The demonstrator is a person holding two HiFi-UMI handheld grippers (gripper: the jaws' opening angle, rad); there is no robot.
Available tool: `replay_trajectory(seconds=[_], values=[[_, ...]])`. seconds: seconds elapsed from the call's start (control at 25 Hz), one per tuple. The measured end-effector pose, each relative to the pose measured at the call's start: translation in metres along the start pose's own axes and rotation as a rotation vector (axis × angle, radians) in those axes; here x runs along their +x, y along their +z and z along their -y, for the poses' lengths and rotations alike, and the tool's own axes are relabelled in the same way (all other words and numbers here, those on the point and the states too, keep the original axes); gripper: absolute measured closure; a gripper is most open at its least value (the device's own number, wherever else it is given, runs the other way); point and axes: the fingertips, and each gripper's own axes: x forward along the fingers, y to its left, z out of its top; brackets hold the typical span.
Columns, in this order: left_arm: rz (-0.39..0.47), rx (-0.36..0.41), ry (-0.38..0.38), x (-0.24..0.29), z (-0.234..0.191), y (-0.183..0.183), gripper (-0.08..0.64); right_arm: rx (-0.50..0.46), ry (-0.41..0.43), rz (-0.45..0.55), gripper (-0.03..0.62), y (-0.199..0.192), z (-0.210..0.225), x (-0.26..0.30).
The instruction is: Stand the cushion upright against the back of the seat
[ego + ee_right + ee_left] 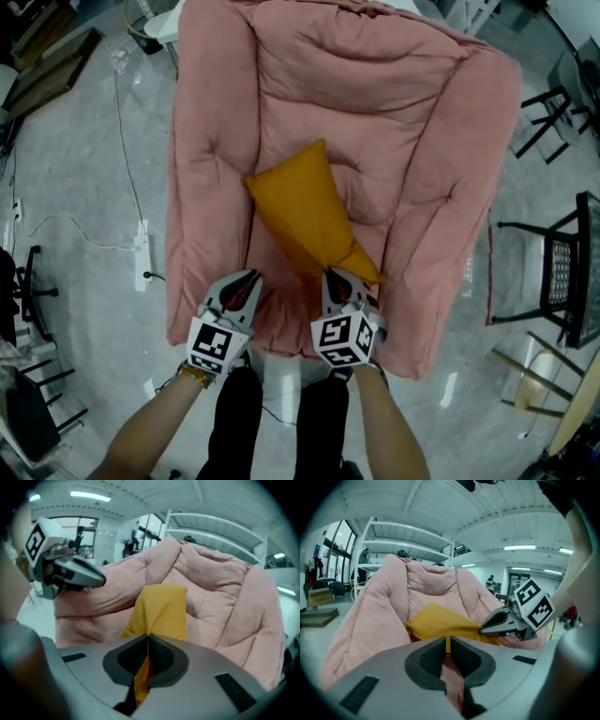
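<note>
Head view: pink armchair (216, 141), orange cushion (305, 211) lying slanted on its seat, not yet upright against the back. Right hand-held gripper (332, 276) clamped on cushion's near corner. Left hand-held gripper (251, 278) jaws together, near seat front.

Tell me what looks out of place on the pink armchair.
The orange cushion lies slanted across the pink armchair, not upright against its back. Its near corner is pinched in the right tongs, drawn to a point.

The cushion (300, 211) is mustard-yellow, the seat (412, 141) pink.
</note>
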Motion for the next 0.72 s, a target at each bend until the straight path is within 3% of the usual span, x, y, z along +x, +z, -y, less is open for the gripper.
replay_trajectory(seconds=[0.28,0.36,0.44,0.52,0.6,0.72], values=[[0.023,0.027,-0.016,-0.007,-0.001,0.012,0.543,-0.429,0.278,-0.050,0.577,-0.018,-0.022,-0.049],[0.000,0.062,-0.039,-0.005,0.001,0.009,0.536,-0.499,0.384,-0.074,0.577,-0.028,-0.026,-0.065],[-0.039,0.112,-0.085,-0.003,0.007,0.003,0.454,-0.541,0.525,-0.097,0.577,-0.037,-0.036,-0.081],[-0.084,0.177,-0.138,0.000,0.018,-0.005,0.417,-0.543,0.635,-0.106,0.575,-0.041,-0.042,-0.093],[-0.129,0.237,-0.203,0.003,0.032,-0.016,0.383,-0.530,0.642,-0.115,0.567,-0.043,-0.041,-0.094],[-0.208,0.304,-0.316,0.007,0.050,-0.038,0.354,-0.517,0.566,-0.119,0.497,-0.046,-0.037,-0.085]])
